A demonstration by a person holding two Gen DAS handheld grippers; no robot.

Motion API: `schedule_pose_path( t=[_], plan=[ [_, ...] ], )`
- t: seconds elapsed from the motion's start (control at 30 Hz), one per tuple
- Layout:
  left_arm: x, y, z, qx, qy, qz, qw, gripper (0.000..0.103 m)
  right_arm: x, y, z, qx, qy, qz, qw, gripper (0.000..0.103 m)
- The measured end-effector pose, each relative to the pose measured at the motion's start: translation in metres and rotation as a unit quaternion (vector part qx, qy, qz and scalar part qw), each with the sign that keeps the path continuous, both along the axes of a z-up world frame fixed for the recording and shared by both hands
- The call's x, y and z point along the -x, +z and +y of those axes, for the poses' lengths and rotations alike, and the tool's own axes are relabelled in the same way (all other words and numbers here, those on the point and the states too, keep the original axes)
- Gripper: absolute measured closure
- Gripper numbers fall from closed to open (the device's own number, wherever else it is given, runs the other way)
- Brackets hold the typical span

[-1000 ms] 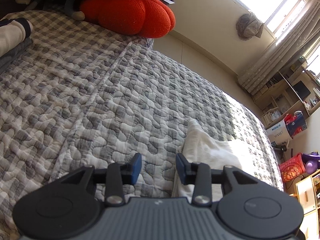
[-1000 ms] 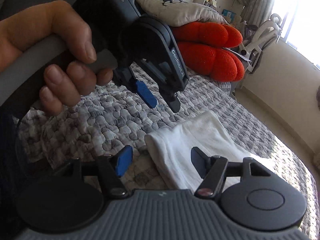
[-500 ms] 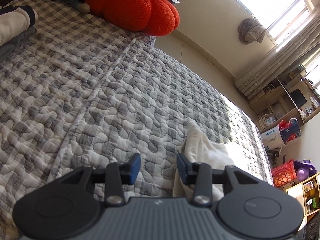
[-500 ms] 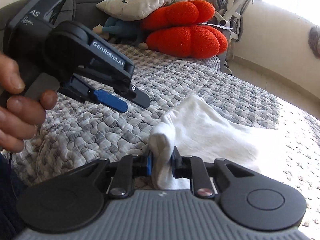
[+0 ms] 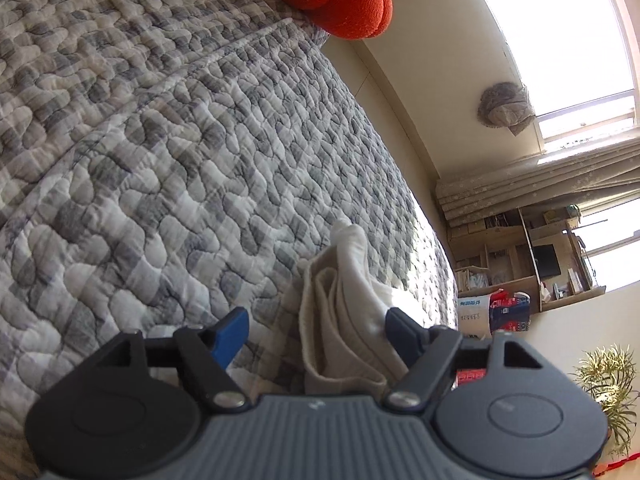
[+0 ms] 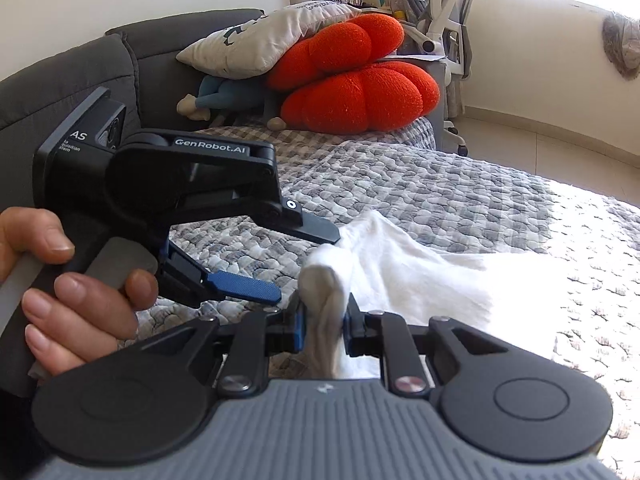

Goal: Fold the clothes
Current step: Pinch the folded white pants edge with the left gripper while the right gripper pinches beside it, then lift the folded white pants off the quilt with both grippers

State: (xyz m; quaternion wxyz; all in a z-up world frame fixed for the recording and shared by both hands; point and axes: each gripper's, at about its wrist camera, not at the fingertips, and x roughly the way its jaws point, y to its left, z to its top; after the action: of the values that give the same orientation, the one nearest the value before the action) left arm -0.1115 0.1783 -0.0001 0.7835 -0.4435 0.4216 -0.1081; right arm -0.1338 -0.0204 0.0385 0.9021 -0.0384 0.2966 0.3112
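the right gripper (image 6: 323, 322) is clamped on a bunched corner of the white garment (image 6: 404, 264), likely to lift that edge for a fold. the rest of the cloth spreads forward and to the right of it across the grey quilted bedspread (image 6: 440, 188). the left gripper (image 5: 316, 326), gripped by a person's hand (image 6: 76, 304), has just been opening; its jaws stand wide around a neighbouring fold of the garment, which lies against the right finger, not pinched. red cushions (image 6: 352, 80) sit well beyond.
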Motion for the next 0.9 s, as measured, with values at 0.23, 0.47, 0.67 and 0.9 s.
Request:
schedule_pose_path(
  t=[0.23, 0.47, 0.67, 0.9],
  plan=[
    [-0.009, -0.005, -0.024, 0.003, -0.024, -0.007, 0.9997, 0.023, 0.003, -0.005, 0.003, 0.015, 0.01, -0.013, 1.0, 0.083],
    [-0.027, -0.005, -0.042, -0.018, -0.064, -0.027, 0.9974, 0.024, 0.008, -0.008, 0.01, 0.038, 0.024, -0.032, 0.998, 0.083],
    [-0.035, 0.002, -0.052, -0.082, -0.102, -0.044, 0.9904, 0.051, 0.01, -0.012, 0.012, 0.05, 0.039, -0.045, 0.997, 0.083],
    [-0.042, 0.003, -0.058, -0.133, -0.126, -0.05, 0.9819, 0.08, 0.017, -0.013, 0.011, 0.069, 0.08, -0.05, 0.993, 0.073]
  ],
)
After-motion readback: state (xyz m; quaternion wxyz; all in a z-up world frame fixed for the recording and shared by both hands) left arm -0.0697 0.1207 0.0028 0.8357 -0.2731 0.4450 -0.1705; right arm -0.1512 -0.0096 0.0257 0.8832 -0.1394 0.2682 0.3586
